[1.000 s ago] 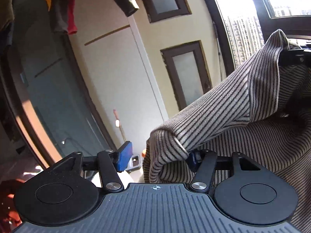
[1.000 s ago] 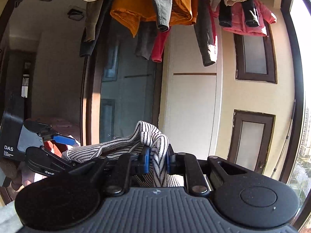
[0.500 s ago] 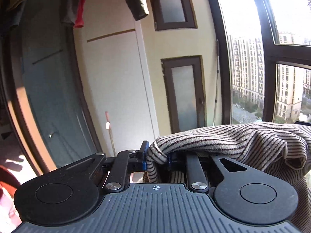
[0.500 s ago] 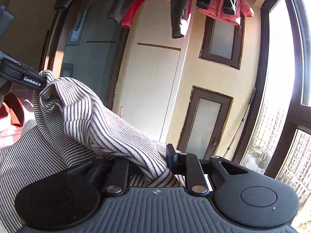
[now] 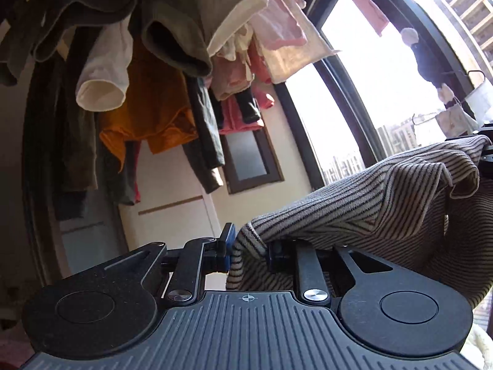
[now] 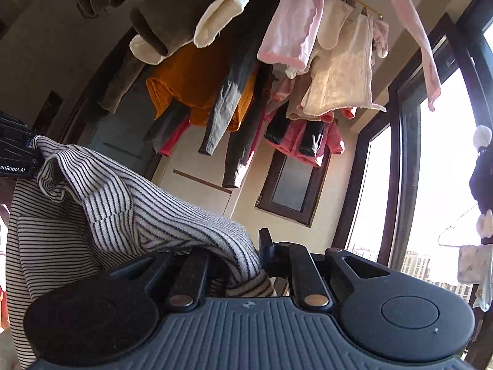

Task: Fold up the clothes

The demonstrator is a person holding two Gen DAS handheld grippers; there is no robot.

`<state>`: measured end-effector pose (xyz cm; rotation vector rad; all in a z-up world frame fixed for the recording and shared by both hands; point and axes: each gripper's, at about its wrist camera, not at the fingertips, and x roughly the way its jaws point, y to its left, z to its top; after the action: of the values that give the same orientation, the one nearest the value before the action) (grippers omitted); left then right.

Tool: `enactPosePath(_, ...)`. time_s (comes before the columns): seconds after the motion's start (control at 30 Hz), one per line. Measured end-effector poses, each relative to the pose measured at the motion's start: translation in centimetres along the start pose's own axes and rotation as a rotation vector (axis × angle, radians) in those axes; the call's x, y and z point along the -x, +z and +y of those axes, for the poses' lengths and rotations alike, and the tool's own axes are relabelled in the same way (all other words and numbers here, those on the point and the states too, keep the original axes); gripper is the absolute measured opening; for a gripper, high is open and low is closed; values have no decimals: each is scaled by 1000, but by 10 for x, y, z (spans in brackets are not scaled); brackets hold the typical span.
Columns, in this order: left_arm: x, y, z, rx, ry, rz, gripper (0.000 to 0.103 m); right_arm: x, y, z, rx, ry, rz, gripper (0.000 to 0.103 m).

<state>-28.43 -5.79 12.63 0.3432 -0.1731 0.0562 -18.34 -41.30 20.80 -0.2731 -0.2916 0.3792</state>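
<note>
A beige garment with thin dark stripes (image 5: 369, 197) hangs stretched in the air between my two grippers. My left gripper (image 5: 248, 246) is shut on one corner of it, the cloth bunched between the blue-padded fingers (image 5: 228, 240). In the right wrist view the same striped garment (image 6: 129, 212) runs from the left edge down into my right gripper (image 6: 246, 265), which is shut on another corner. Each view shows the other gripper at its edge: the right gripper body (image 5: 485, 154) and the left gripper body (image 6: 15, 154). Both cameras tilt upward.
Many clothes hang overhead on a drying rack: an orange top (image 5: 148, 123), pink pieces (image 6: 305, 141), dark sleeves (image 6: 225, 123) and cream cuffs (image 5: 101, 89). Tall dark-framed windows (image 6: 406, 169) stand at the right, a pale wall with a small framed window (image 5: 246, 157) ahead.
Both grippers have risen and tilted upward with the striped garment, so the hanging laundry now fills the top of both views. The cloth stays pinched at both ends.
</note>
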Motion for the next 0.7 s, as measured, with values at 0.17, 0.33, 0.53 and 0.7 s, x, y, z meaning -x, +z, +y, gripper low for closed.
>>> enactPosePath(0.17,97,42,-6,-32,22,-95,30,80,44,-26,-28,61,-123,11)
enactPosePath(0.33,154,71,-26,-109,54,-124,41,140,68,-43,-19,105,-206,11)
enactPosePath(0.53,143,62,-47,-111,3,-24,53,128,45,-58,-134,165,-105,12)
enactPosePath(0.7,51,1,-57,-86,-45,168,53,46,-12,-41,-193,171,112,12)
